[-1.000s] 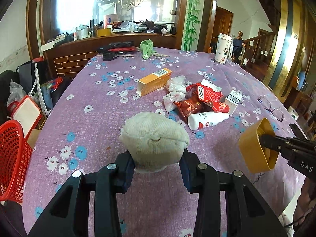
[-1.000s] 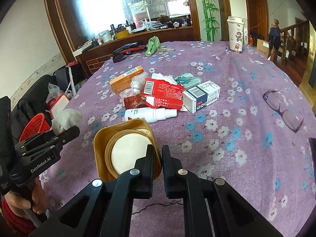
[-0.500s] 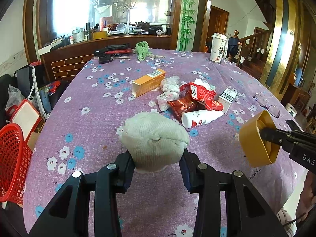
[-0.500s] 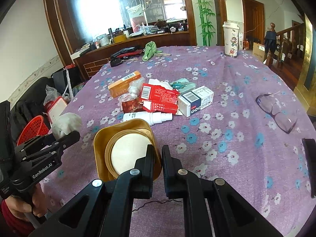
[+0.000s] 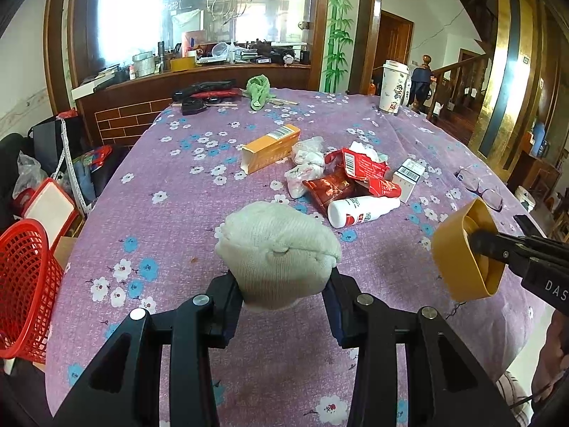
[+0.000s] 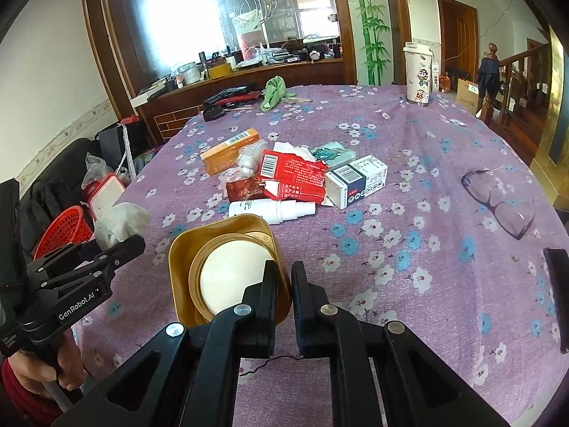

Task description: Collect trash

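My left gripper (image 5: 282,293) is shut on a balled white sock (image 5: 277,249), held above the purple floral tablecloth (image 5: 177,192); the sock also shows in the right wrist view (image 6: 121,222). My right gripper (image 6: 284,274) is shut on the rim of a gold square cup (image 6: 227,267), seen at the right in the left wrist view (image 5: 466,252). A trash pile lies mid-table: an orange box (image 5: 272,147), red wrappers (image 5: 359,170), a white bottle (image 5: 362,211), a white-and-blue box (image 6: 355,179) and crumpled tissue (image 5: 307,162).
A red mesh basket (image 5: 25,284) stands off the table's left edge. Glasses (image 6: 498,199) and a dark phone (image 6: 558,284) lie at the right. A tall white cup (image 6: 419,71), a green cloth (image 6: 274,92) and dark items sit at the far end.
Both grippers have risen and drawn back a little from the table, each keeping its hold. The trash pile has not moved.
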Motion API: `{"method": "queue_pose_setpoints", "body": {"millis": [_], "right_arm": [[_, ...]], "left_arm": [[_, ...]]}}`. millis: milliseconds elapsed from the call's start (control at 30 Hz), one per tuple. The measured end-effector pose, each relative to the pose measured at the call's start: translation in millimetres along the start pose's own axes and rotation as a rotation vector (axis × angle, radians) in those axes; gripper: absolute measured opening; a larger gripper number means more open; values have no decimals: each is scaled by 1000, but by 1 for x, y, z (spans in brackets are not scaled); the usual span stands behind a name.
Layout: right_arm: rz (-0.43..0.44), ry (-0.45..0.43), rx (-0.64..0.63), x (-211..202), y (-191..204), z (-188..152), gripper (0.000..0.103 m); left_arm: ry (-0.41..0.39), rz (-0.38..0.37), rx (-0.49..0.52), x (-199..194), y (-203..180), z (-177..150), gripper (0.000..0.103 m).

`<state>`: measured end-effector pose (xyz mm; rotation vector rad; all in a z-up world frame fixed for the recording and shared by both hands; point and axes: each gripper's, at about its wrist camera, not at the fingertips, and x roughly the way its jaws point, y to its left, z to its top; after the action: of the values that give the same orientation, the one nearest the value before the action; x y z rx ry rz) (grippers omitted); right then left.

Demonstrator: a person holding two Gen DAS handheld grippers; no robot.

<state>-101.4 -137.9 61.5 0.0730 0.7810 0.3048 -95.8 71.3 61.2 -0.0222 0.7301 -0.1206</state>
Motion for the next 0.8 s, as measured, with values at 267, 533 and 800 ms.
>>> {"method": "queue_pose_setpoints", "body": {"millis": [267,533,800], "right_arm": [[0,-2,-3,1,3,-1,8],[0,5,-9,4,4,-4,8],[11,-1,-18,5,10,-3,8]], "left_arm": [[7,4,-1,-3,1,-3,39],[9,11,-7,-4,2,-5,39],[3,19,-7,-5,4,-5,39]]}}
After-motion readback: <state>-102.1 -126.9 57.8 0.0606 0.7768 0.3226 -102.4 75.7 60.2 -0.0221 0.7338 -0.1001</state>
